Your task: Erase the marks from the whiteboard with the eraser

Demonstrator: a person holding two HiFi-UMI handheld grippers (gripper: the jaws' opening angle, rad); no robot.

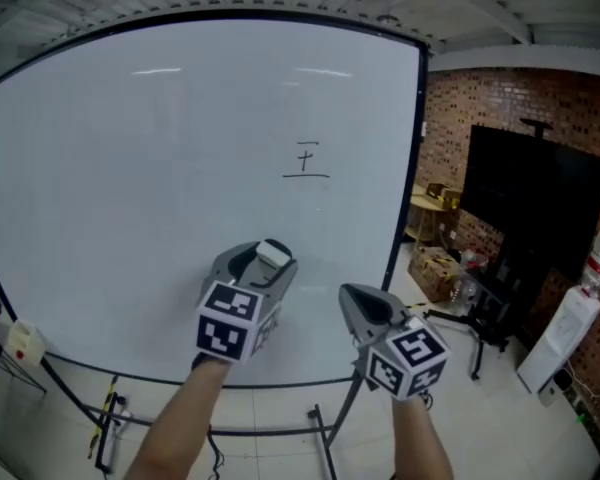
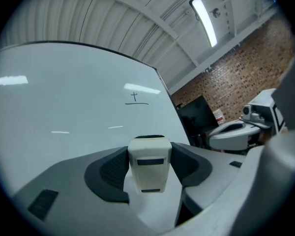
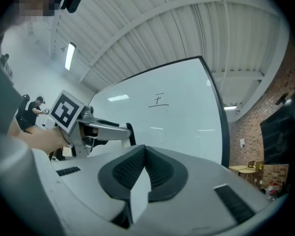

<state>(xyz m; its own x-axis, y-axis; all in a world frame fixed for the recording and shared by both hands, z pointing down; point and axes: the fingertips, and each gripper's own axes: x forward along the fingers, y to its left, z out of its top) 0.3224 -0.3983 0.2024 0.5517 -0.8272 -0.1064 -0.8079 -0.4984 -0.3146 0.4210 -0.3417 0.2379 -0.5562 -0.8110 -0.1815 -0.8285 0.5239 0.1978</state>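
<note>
A large whiteboard [image 1: 160, 168] on a wheeled stand fills the head view. A small black mark [image 1: 307, 160] sits at its upper right; it also shows as the mark [image 2: 136, 98] in the left gripper view and the mark [image 3: 159, 100] in the right gripper view. My left gripper [image 1: 268, 261] is shut on a cream eraser [image 2: 149, 162], held in front of the board's lower middle, below and left of the mark. My right gripper [image 1: 355, 298] is shut with nothing between its jaws, to the right of the left one.
A brick wall [image 1: 500, 108] stands to the right with a black screen [image 1: 535, 198] on a stand. A wooden table [image 1: 432, 208], a cardboard box [image 1: 438, 270] and a white water dispenser [image 1: 565, 333] stand by it. The board's stand legs [image 1: 110, 428] reach toward me.
</note>
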